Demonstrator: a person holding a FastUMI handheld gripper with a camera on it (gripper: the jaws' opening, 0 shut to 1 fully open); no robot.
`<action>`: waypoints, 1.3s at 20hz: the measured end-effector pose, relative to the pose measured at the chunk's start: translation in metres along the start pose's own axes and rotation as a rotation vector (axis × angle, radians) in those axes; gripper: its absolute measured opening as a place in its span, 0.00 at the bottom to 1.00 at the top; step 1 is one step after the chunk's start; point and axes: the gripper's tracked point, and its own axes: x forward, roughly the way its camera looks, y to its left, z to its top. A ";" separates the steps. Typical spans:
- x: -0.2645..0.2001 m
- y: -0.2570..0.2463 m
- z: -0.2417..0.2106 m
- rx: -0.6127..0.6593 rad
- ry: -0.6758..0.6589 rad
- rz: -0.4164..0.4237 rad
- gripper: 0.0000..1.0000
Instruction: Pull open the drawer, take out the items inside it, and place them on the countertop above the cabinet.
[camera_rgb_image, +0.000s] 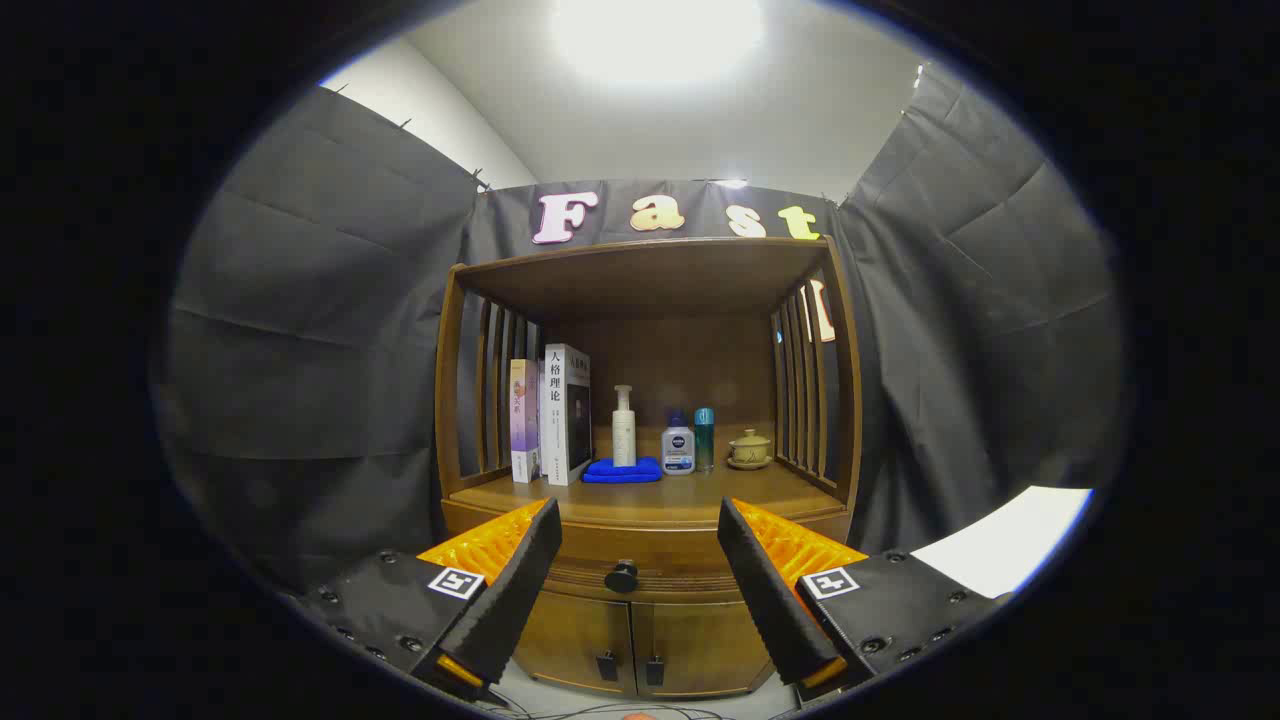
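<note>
My gripper (640, 580) faces the cabinet (645, 600), jaws spread wide and empty; the closed drawer's knob (621, 576) sits between them, beyond reach. I should advance squarely, then clamp it.

A cloth-walled booth (320, 330) staged around a wooden cabinet (650, 520).
</note>
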 end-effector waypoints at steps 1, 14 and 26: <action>0.001 0.000 0.000 0.002 0.001 0.001 0.99; 0.011 0.003 -0.010 0.007 0.018 0.005 0.99; 0.057 0.016 -0.042 0.018 0.016 0.028 0.99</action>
